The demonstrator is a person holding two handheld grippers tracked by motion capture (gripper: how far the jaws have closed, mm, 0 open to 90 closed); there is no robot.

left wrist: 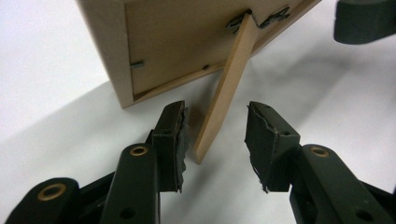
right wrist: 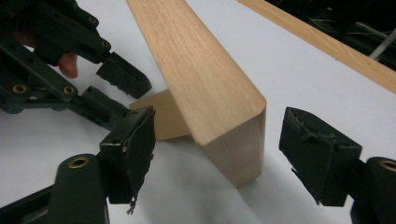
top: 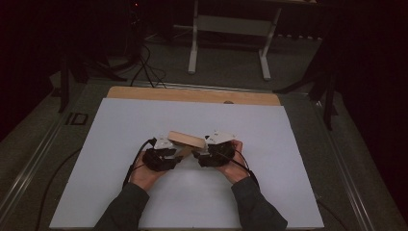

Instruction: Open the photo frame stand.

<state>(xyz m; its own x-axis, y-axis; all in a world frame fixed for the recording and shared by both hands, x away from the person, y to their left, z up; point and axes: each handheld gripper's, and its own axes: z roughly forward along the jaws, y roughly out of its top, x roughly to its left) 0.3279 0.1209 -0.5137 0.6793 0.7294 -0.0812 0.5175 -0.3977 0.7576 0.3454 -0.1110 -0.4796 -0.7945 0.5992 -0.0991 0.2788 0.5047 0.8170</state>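
Left gripper view is showing a smooth wooden picture frame [left wrist: 182, 42] standing on the white desk [left wrist: 46, 56], its flat prop between the released left gripper [left wrist: 217, 135]; right gripper [right wrist: 217, 149] is flanking its corner, released.

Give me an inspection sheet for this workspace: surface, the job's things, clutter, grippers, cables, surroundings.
Surface: white sheet on a wooden table.
Job's things: wooden picture frame stands tilted, propped on its back stand.
Clutter: nothing seen.
Grippers: left gripper open, pads either side of the stand, not touching; right gripper open around the frame's corner, pads apart from it.
Cables: black cables trail from both grippers.
Surroundings: dark room, white table legs behind.
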